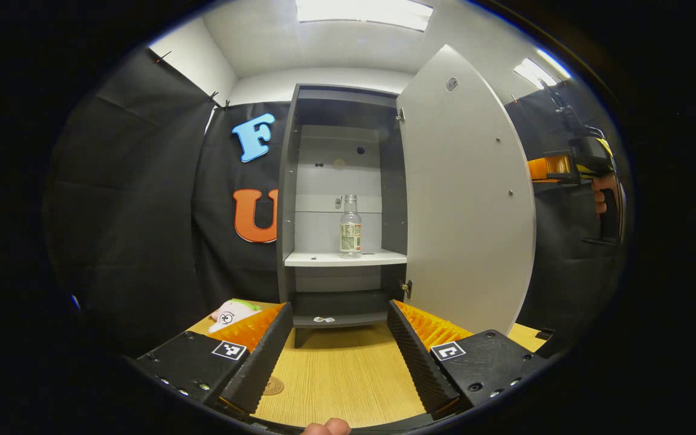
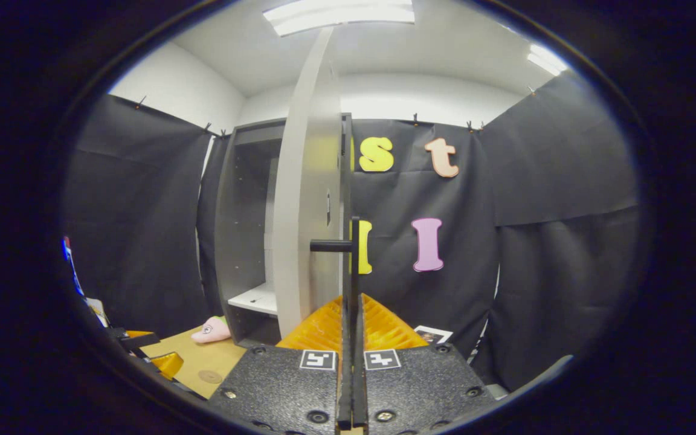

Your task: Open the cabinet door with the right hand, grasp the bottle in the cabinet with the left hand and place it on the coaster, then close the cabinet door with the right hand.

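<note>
The cabinet door (image 1: 466, 193) stood wide open, the right claw (image 2: 351, 338) pressed together on the door handle (image 2: 353, 266). The bottle (image 1: 350, 226) stood upright on the cabinet's middle shelf (image 1: 324, 259), toward its right side. The left claw (image 1: 340, 353) was spread over the counter (image 1: 336, 380), aimed at it. A level, straight reach, closing low on the body, would likely suit; the coaster (image 1: 273, 385) lay near the counter's front edge.

It was a staged recording booth rather than a real home: black cloth (image 2: 565, 169) pinned up as walls below white room walls and ceiling light panels (image 1: 363, 12), with a lone grey cabinet (image 1: 287, 199) standing on a wood-grain surface (image 1: 342, 374) beside a plush toy (image 1: 233, 314).
</note>
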Demonstrator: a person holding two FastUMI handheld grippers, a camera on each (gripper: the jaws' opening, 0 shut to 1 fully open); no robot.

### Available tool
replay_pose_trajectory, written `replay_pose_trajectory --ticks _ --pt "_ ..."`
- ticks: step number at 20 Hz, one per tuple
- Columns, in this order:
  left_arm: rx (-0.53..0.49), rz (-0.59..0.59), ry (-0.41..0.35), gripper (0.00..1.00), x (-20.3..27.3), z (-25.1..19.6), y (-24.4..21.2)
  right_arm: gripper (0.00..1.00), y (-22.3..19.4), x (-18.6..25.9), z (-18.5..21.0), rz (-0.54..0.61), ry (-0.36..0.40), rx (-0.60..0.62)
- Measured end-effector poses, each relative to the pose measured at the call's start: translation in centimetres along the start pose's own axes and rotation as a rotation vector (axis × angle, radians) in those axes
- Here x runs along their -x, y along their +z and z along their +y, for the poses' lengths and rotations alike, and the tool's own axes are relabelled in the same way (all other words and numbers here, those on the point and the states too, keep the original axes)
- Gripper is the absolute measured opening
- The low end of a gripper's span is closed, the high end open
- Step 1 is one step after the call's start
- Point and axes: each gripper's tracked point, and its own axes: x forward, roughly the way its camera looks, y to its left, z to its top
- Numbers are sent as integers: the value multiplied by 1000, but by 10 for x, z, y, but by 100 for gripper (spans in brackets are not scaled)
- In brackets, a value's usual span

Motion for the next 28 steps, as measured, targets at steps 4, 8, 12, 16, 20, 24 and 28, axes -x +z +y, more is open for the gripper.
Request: replay_pose_trajectory --ticks 4,8,12,16,20,24,28 --pt "-3 0 0 95 -2 -3 0 4 -7 4 1 16 8 1" --pt "2 3 5 95 -3 -6 -1 4 -26 32 0 59 12 -21" --pt "3 8 5 95 -6 -9 -2 4 -28 48 -22 34 -55 5" --pt "2 9 -8 95 -10 -16 1 21 -36 45 -38 35 -88 -19" --pt "-9 9 -13 95 -19 -17 6 67 -44 40 -61 35 -152 -27" --pt "-21 -8 -4 95 -32 -14 15 92 -48 32 -70 20 -153 -91" --pt "-8 8 -11 95 -43 -12 17 94 -49 26 -77 9 -148 -93"
